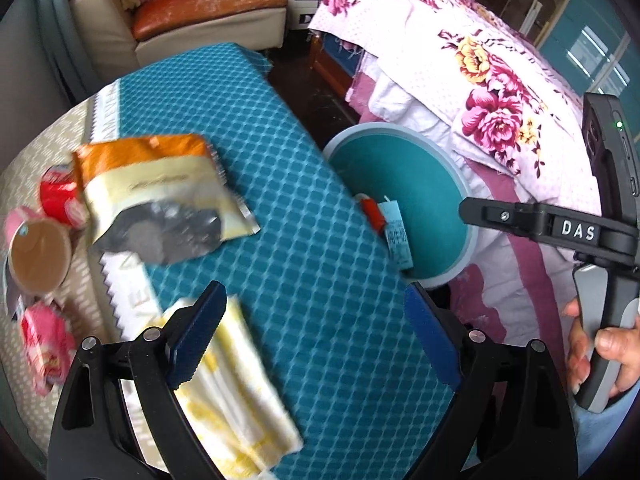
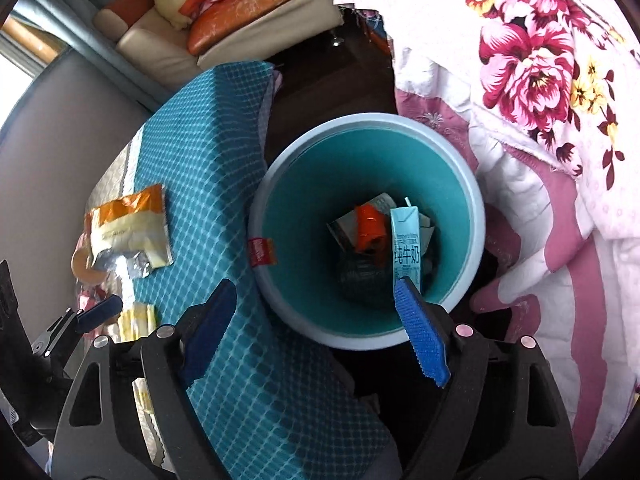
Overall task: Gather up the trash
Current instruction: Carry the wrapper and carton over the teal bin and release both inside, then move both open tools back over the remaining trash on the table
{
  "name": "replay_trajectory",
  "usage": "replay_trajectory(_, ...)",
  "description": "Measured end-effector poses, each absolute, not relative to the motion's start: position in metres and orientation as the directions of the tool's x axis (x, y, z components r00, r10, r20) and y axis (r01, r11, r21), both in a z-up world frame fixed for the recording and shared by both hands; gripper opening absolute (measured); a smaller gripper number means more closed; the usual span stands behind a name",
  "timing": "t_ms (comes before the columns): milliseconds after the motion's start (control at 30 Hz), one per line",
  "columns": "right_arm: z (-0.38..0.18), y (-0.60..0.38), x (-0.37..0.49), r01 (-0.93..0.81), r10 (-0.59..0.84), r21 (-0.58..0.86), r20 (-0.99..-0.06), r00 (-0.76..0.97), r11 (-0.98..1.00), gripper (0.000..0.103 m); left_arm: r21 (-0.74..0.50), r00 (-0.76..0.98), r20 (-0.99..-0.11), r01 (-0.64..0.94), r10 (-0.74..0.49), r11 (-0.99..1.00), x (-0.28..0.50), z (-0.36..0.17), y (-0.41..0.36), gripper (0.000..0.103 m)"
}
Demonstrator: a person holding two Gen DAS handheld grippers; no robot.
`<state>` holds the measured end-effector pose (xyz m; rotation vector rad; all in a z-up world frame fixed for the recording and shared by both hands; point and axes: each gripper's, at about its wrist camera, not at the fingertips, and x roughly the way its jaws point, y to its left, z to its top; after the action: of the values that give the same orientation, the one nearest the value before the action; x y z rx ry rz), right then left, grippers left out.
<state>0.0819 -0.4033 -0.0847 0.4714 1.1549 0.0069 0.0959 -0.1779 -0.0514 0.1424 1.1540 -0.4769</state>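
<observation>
A: Where are the two claws?

B: The left claw (image 1: 312, 328) tilts steeply down over a counter (image 1: 280, 184) covered in teal patterned cloth. Its blue pads are spread wide with nothing between them. The left pad lies over a yellow-and-white wrapper (image 1: 236, 384) at the near edge of the counter; whether it touches it I cannot tell.

A: And the right one?

B: The right claw (image 2: 316, 312) also points steeply down, over a round teal bin (image 2: 472, 216) that stands on the floor just right of the counter, beside a bed with a floral quilt (image 2: 540, 60). Its pads stand wide apart and empty. In the left wrist view a person's hand (image 1: 600, 352) grips the right tool's grey handle at the right edge.

A: What trash can be seen?

B: Inside the bin lie a pale blue milk carton (image 2: 406, 244), an orange piece (image 2: 370, 228) and some crumpled wrappers. A small red wrapper (image 2: 262, 252) shows at the bin's left rim, at the counter's edge. On the counter's left part lies an opened orange-and-cream snack bag (image 1: 160, 196) with a silver lining. Left of it sit a red cup (image 1: 60, 196), a roll of brown tape (image 1: 38, 256) and a pink packet (image 1: 44, 344), all blurred.

A: Anything beyond?

B: A sofa (image 1: 180, 16) with an orange cushion stands at the far end.
</observation>
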Motion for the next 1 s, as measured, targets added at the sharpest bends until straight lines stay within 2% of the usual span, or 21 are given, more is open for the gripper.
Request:
replay_trajectory(600, -0.06, -0.311, 0.062, 0.097, 0.287, 0.348, -0.877, 0.386, 0.932, 0.078, -0.141, 0.388, -0.886, 0.294, -0.253, 0.945, 0.055, -0.037, -0.065, 0.091)
replay_trajectory(1000, -0.083, -0.219, 0.062, -0.048, 0.296, 0.294, -0.917, 0.269, 0.955, 0.078, -0.163, 0.419, -0.885, 0.133, -0.205, 0.978, 0.042, -0.047, 0.029, 0.091)
